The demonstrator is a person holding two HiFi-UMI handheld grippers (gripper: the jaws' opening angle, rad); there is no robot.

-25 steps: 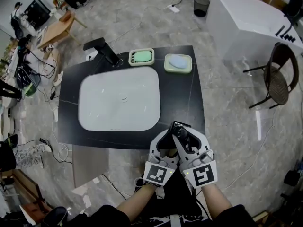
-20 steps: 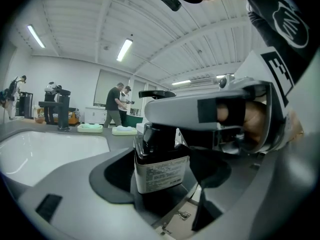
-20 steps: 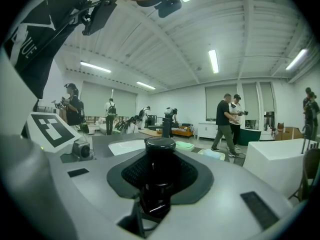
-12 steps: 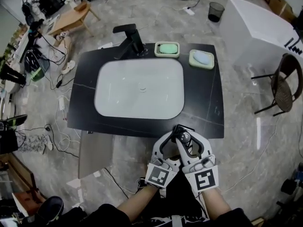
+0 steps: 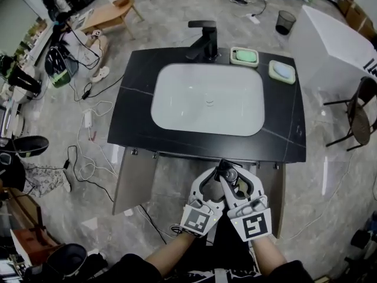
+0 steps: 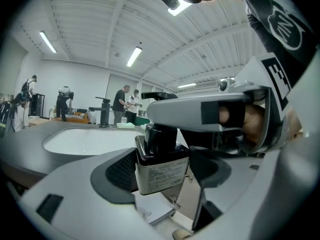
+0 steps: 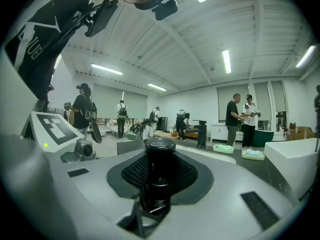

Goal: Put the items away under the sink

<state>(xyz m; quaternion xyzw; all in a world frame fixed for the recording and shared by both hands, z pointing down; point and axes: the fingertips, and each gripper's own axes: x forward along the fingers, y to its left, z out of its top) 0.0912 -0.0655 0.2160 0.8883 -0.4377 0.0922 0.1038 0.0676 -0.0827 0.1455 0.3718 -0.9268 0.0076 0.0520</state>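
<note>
A dark bottle (image 5: 230, 173) with a black cap and a pale printed label (image 6: 161, 164) hangs in front of the black vanity (image 5: 141, 99), just past its front edge. Both grippers meet on it. My left gripper (image 5: 216, 173) is shut on the bottle's body, its black pads at the sides. My right gripper (image 5: 229, 168) is shut on the same bottle (image 7: 159, 179), the cap rising between its jaws. The white basin (image 5: 206, 99) sits in the counter. Below the front edge, two cabinet doors (image 5: 132, 178) (image 5: 279, 190) stand open.
A black faucet (image 5: 203, 37) and two green soap dishes (image 5: 244, 56) (image 5: 282, 71) sit at the counter's back. Cables (image 5: 88, 152) lie on the floor at the left. A chair (image 5: 362, 117) and a white tub (image 5: 330, 34) stand at the right. People stand beyond.
Both grippers, still together on the bottle, have drawn back from over the counter's front edge to the space before it. The open cabinet doors have come into view.
</note>
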